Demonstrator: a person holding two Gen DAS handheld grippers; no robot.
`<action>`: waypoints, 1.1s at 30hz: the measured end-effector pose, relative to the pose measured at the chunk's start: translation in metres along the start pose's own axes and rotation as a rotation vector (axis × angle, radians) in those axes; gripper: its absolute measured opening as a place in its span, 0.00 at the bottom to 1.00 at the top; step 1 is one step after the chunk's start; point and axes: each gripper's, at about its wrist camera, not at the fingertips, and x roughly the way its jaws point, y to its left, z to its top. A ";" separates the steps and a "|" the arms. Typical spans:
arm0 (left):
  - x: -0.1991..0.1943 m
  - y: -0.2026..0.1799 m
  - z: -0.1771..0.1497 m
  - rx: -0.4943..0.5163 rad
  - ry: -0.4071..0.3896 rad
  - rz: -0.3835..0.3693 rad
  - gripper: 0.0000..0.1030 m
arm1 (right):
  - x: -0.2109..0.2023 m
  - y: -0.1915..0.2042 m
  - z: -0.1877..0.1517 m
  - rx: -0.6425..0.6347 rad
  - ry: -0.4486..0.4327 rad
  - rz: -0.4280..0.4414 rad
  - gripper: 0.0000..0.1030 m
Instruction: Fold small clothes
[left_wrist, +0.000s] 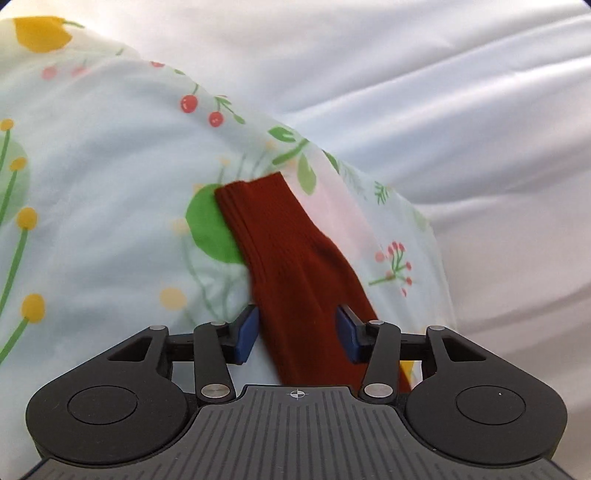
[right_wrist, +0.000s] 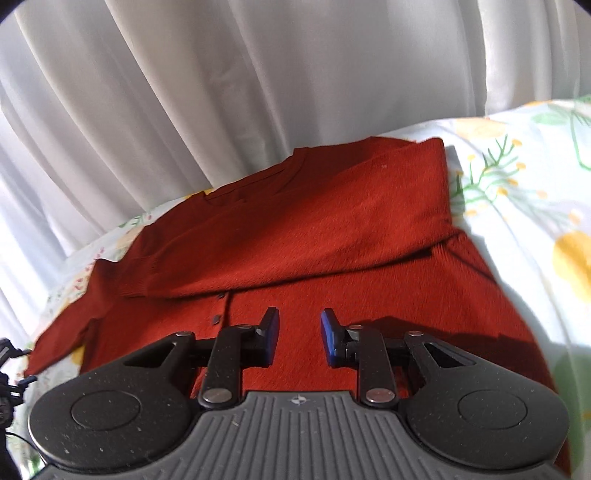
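A floral bedsheet (right_wrist: 517, 206) carries a rust-red cardigan (right_wrist: 332, 221) spread flat

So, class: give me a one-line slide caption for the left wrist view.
Left claw straddling a red sleeve on a floral sheet.

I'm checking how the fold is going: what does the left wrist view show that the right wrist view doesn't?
Only the left wrist view shows a rust-red sleeve running between the left gripper's blue pads, with small gaps either side, and white bedding behind. Only the right wrist view shows the cardigan's body, one sleeve folded across it, its buttons, pleated white curtains, and the right gripper open above the knit. Both show the floral sheet under the red garment.
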 end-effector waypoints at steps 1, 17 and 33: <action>0.003 0.004 0.005 -0.032 -0.005 -0.010 0.42 | -0.002 -0.001 -0.001 0.020 0.005 0.012 0.23; -0.015 -0.031 -0.002 0.141 -0.038 -0.152 0.07 | -0.027 0.004 -0.002 0.053 -0.042 0.001 0.23; -0.037 -0.145 -0.270 0.731 0.497 -0.413 0.68 | -0.020 0.020 0.014 0.000 -0.036 0.078 0.24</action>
